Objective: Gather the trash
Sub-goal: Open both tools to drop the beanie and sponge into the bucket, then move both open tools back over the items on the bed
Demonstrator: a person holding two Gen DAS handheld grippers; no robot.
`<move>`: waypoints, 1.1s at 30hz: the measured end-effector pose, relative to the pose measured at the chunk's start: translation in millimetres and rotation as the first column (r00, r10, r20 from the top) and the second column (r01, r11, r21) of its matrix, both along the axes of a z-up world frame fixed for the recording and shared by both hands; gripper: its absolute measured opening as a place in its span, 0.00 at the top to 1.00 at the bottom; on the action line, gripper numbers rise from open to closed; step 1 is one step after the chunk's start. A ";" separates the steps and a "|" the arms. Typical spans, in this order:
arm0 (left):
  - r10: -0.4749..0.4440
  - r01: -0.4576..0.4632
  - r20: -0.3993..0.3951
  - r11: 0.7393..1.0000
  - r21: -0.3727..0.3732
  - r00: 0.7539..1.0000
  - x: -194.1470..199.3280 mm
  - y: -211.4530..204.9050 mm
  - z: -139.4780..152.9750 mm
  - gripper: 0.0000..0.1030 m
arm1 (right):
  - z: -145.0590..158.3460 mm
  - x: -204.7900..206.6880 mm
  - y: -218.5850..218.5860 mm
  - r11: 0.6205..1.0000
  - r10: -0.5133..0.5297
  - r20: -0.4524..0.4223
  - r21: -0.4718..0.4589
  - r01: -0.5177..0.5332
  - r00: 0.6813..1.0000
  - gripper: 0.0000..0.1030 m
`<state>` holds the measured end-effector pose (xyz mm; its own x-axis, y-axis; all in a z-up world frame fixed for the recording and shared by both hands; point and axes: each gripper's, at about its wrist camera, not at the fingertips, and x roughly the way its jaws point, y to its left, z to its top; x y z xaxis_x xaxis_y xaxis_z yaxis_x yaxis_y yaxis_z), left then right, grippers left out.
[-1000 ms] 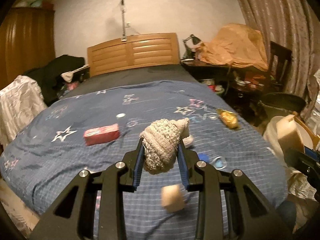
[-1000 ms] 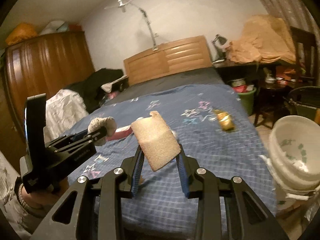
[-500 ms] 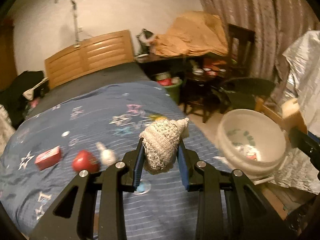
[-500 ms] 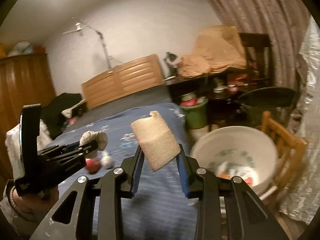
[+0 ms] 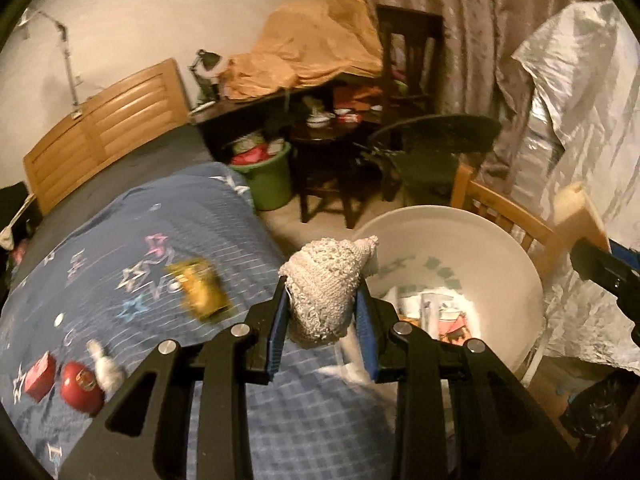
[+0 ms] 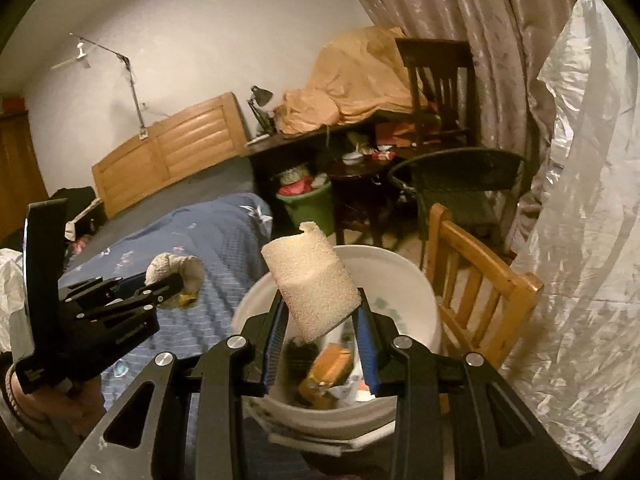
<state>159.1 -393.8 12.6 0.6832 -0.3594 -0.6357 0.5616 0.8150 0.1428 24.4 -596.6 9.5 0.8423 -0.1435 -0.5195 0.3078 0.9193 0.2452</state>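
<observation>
My left gripper is shut on a crumpled knitted beige rag, held over the bed's edge just left of the white bucket. My right gripper is shut on a cream sponge piece, held above the same bucket, which holds paper and wrapper trash. The left gripper with its rag also shows at the left of the right wrist view. The right gripper with its sponge shows at the right edge of the left wrist view.
On the blue star-print bedspread lie a yellow wrapper, a red round object, a small white bottle and a red box. A wooden chair, green bin, dark desk and silver sheeting crowd the bucket.
Both grippers have swung right from over the bed toward the white bucket, each still holding its piece. The bucket is now much closer and lower in both views.
</observation>
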 end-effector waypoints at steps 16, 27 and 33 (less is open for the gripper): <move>-0.076 0.079 -0.079 0.996 0.036 0.994 22.3 -41.6 -32.9 0.71 | -30.2 32.7 -25.1 0.999 0.009 -0.056 0.047 -0.006 0.998 0.67; -0.187 0.172 -0.175 0.980 -0.097 0.967 46.7 -42.4 -39.7 0.52 | -50.7 62.0 -44.2 0.996 -0.005 -0.082 0.089 0.012 0.997 0.49; -0.130 0.111 -0.164 0.986 -0.122 0.978 54.5 -28.9 -27.4 0.52 | -50.5 55.8 -42.4 0.996 -0.020 -0.060 0.084 0.025 0.998 0.49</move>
<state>213.6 -422.8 -14.8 0.5152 -0.5080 -0.6903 0.6648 0.7452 -0.0522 80.2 -639.1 -41.0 0.8071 -0.1156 -0.5789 0.3447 0.8885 0.3031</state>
